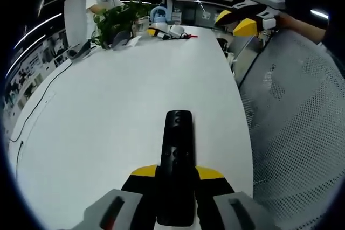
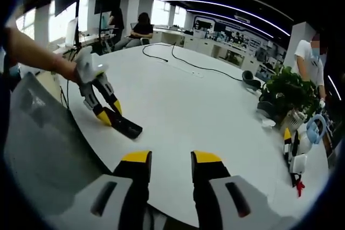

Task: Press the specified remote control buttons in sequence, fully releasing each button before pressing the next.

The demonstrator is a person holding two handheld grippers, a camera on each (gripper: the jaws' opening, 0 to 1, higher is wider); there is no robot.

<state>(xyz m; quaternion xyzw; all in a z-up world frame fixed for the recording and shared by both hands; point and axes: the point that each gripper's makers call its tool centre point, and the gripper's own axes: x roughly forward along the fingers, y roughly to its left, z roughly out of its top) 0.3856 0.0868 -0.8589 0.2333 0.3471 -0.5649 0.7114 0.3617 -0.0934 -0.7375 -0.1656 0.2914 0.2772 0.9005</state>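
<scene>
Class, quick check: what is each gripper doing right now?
Left gripper: shut on the slim black plastic remote control.
Right gripper: open, holding nothing, above the white table.

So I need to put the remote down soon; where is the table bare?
Bare: the wide white table ahead of the remote held by the left gripper, up to the cable. Crowded: the far end by the plant and mesh chair side.

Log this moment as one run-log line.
left gripper: shut on remote control | right gripper: open, raised off white table | press: not begun
</scene>
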